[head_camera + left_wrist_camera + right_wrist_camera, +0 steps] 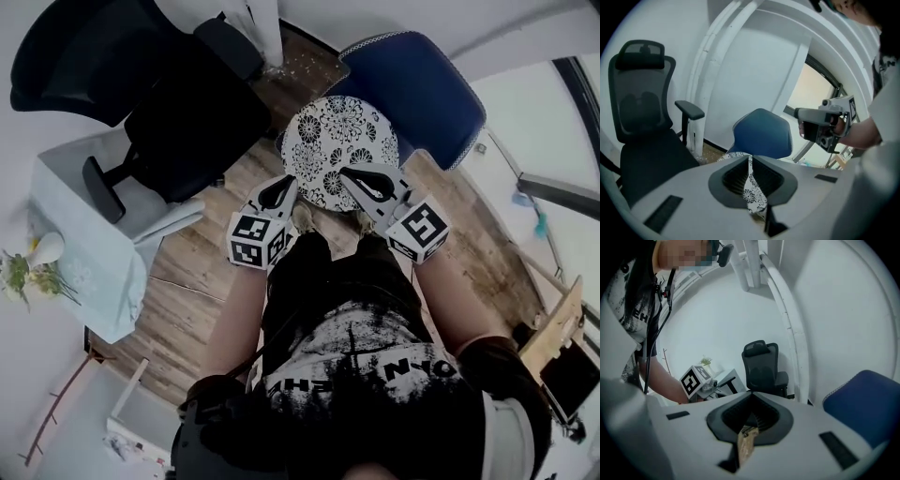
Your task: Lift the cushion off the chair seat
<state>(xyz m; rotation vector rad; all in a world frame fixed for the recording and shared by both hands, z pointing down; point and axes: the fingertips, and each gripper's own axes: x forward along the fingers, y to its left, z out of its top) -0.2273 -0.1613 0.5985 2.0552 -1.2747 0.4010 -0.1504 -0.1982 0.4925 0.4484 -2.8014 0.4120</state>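
Observation:
A round cushion (339, 145) with a black-and-white flower print lies on the seat of the blue chair (422, 89). In the head view my left gripper (289, 181) points at the cushion's near left edge. My right gripper (345, 173) hangs over its near right part. Both have their jaws together. In the left gripper view the flowered cloth (753, 187) shows in the thin slit between the jaws of the left gripper (750, 158), with the blue chair (763, 132) behind. In the right gripper view only a brown strip shows in the slit of the right gripper (751, 395).
A black office chair (183, 122) stands close at the left of the blue one. Further left is a table with a pale cloth (80, 248) and flowers (21, 272). The floor is wood (187, 281). A window frame (562, 192) runs along the right.

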